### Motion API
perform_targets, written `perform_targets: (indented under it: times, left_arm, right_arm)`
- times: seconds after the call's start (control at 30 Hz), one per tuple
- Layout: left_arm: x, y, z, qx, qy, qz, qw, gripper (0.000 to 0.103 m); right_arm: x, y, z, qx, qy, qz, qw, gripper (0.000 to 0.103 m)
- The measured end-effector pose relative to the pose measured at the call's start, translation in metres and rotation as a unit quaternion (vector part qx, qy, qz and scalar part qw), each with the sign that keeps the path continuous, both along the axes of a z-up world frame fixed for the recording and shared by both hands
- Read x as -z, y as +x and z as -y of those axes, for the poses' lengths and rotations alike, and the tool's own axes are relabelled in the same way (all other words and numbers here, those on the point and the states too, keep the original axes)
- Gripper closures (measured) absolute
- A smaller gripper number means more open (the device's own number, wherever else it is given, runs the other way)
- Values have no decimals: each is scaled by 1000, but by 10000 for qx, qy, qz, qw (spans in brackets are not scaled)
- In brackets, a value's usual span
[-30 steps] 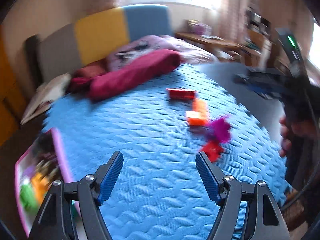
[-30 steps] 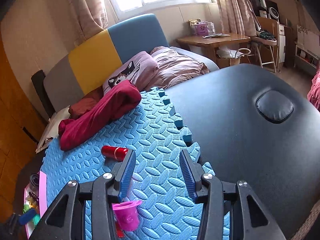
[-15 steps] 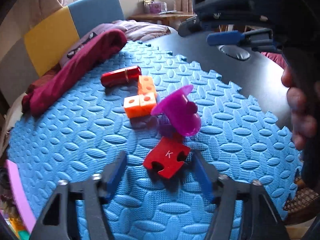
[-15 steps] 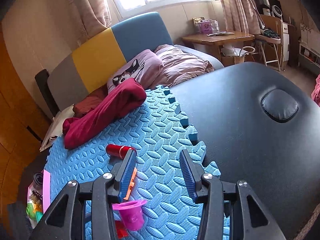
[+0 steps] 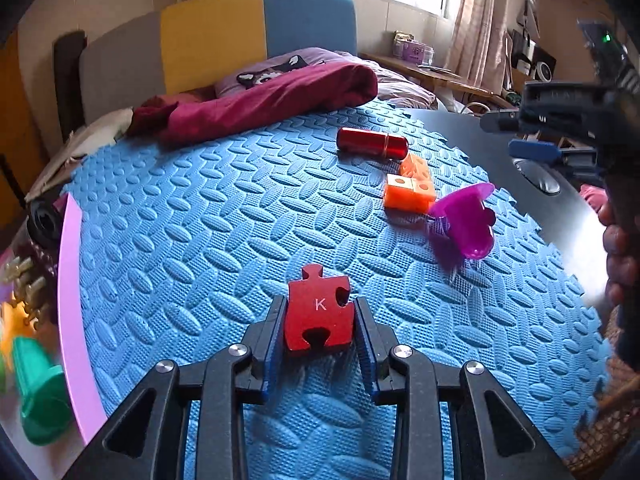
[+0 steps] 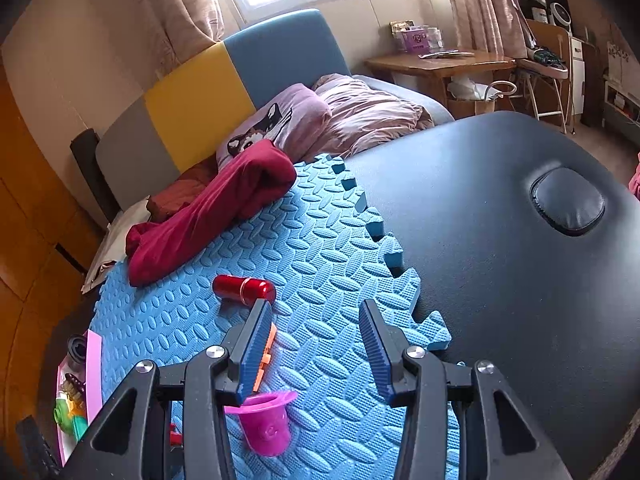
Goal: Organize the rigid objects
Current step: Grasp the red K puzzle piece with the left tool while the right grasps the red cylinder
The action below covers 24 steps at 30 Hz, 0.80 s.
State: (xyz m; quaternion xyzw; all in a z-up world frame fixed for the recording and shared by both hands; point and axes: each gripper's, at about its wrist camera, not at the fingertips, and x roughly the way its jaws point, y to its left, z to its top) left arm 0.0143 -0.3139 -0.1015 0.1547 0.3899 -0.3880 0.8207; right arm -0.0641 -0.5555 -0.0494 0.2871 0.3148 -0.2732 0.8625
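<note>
A: Left tongs [image 5: 320, 330] — state?

B: Clenched on the red puzzle piece [image 5: 319, 312], letter K up. Blue pads press both its side edges. Piece sits low over the blue foam mat [image 5: 192, 240], dead centre of the left wrist view, near the mat's 6 o'clock edge.

A: Right tongs [image 6: 314, 346]?

B: Released, jaws apart, nothing between them, hanging over the mat beside its toothed edge.

A: Outward from the left tongs?

B: At 1 o'clock, a purple cup [image 5: 468, 220] tipped on its side. Just beyond, touching or nearly so, an orange block [image 5: 410, 190], L-shaped. Farther along the same line, a red cylinder [image 5: 372, 143] lying flat.

A: Toward 9 o'clock?

B: Pink tray [image 5: 72, 304] at the mat's edge; a green cup [image 5: 38, 396] and small bits inside, blurred.

A: What carries the mat?

B: Dark padded table [image 6: 500, 240]. At 12 o'clock, a maroon cloth [image 5: 260, 96] overlaps the mat's far edge.
</note>
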Motion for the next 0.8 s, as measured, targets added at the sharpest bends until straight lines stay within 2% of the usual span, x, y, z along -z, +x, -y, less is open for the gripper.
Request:
perform_targets:
  times: [0.3, 0.6, 0.7, 0.8]
  left_arm:
    - [1, -6, 4, 11, 60, 152, 9999, 70]
    - [2, -6, 3, 11, 8, 138, 9999, 70]
    - [2, -6, 3, 12, -7, 124, 9999, 70]
    - [1, -6, 1, 11, -48, 88, 9999, 70]
  right_arm:
    - [9, 14, -12, -398, 74, -258, 9988, 57]
    - [17, 29, -25, -829, 27, -527, 9952, 57]
    - [15, 41, -33, -1166, -131, -582, 9914, 57]
    - [6, 65, -42, -1764, -656, -832, 9786, 57]
